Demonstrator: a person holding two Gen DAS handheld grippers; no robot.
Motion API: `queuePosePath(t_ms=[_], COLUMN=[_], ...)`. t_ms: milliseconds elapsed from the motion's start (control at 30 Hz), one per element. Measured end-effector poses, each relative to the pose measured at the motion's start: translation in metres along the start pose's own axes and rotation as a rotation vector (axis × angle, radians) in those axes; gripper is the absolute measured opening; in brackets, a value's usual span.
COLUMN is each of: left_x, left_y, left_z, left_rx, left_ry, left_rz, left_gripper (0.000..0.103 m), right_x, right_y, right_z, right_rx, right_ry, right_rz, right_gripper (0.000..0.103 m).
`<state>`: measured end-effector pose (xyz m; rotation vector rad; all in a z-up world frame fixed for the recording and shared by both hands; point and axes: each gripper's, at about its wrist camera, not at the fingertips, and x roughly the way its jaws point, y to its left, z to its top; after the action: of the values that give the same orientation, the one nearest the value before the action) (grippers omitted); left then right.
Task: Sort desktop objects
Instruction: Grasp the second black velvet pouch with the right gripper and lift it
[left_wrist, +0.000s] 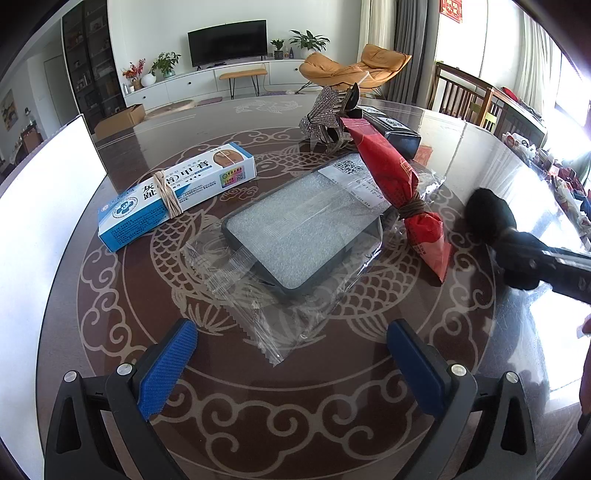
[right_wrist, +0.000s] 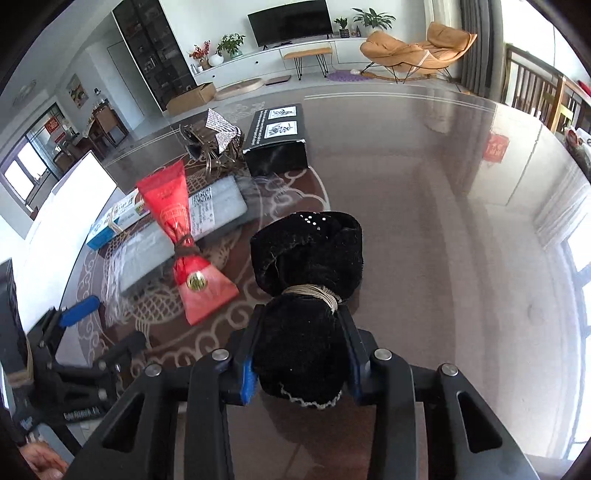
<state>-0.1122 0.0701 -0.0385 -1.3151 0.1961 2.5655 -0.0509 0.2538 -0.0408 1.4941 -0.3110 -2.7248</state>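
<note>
My right gripper (right_wrist: 301, 354) is shut on a black velvet pouch (right_wrist: 308, 266) tied with pale cord, held above the table; the pouch also shows in the left wrist view (left_wrist: 489, 218). My left gripper (left_wrist: 291, 350) is open and empty, just in front of a grey phone case in a clear bag (left_wrist: 303, 236). A red wrapped packet (left_wrist: 399, 184) tied with string lies across the case's right end. A blue and white medicine box (left_wrist: 177, 192) with a rubber band lies to the left. A rhinestone hair clip (left_wrist: 325, 118) and a black box (left_wrist: 395, 133) sit behind.
The round dark table (left_wrist: 369, 424) has a pale fish and cloud pattern. A white board (left_wrist: 44, 221) stands at its left edge. Wooden chairs (left_wrist: 469, 96) stand at the far right. Clutter lies at the right rim (left_wrist: 565, 184).
</note>
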Motion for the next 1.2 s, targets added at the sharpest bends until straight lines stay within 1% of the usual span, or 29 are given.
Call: queuePosePath(t_ms=[100, 167, 233, 300, 433, 467, 500, 567, 700, 833, 900, 1033, 1200], left_x=[0.0, 0.0, 0.0, 0.0, 0.0, 0.0, 0.0, 0.004, 0.019, 0.038, 0.049, 0.068, 0.078], left_y=[0.0, 0.0, 0.0, 0.0, 0.0, 0.0, 0.001, 0.002, 0.002, -0.006, -0.01, -0.016, -0.022], left_z=[0.0, 0.0, 0.0, 0.0, 0.0, 0.0, 0.001, 0.007, 0.028, 0.057, 0.073, 0.1, 0.114], left_rx=[0.0, 0.0, 0.0, 0.0, 0.0, 0.008, 0.024, 0.08, 0.248, 0.341, 0.354, 0.351, 0.376], left_ry=[0.0, 0.0, 0.0, 0.0, 0.0, 0.01, 0.036, 0.076, 0.167, 0.277, 0.313, 0.354, 0.384], left_rz=[0.0, 0.0, 0.0, 0.0, 0.0, -0.004, -0.017, -0.057, -0.153, -0.178, -0.17, -0.165, -0.172], left_gripper=[0.103, 0.103, 0.103, 0.103, 0.103, 0.103, 0.103, 0.103, 0.103, 0.103, 0.103, 0.103, 0.103], right_x=[-0.024, -0.04, -0.049, -0.053, -0.055, -0.056, -0.056, -0.056, -0.057, -0.056, -0.055, -0.057, -0.058], right_y=[-0.013, -0.018, -0.023, -0.024, -0.024, -0.025, -0.026, -0.026, -0.031, -0.028, -0.026, -0.031, -0.03], right_z=[-0.039, -0.064, -0.08, -0.09, -0.096, -0.096, -0.096, -0.095, -0.095, -0.095, -0.095, -0.096, -0.097], right_rx=[0.0, 0.002, 0.013, 0.016, 0.022, 0.023, 0.022, 0.028, 0.046, 0.018, 0.009, 0.022, 0.015], right_ry=[-0.029, -0.065, -0.09, -0.107, -0.138, -0.145, -0.147, -0.149, -0.153, -0.146, -0.145, -0.148, -0.147], right_rz=[-0.032, -0.05, -0.055, -0.055, -0.062, -0.061, -0.061, -0.052, -0.026, -0.064, -0.074, -0.054, -0.061], right_gripper=[0.038, 0.038, 0.039, 0.04, 0.041, 0.041, 0.041, 0.041, 0.041, 0.042, 0.042, 0.042, 0.042])
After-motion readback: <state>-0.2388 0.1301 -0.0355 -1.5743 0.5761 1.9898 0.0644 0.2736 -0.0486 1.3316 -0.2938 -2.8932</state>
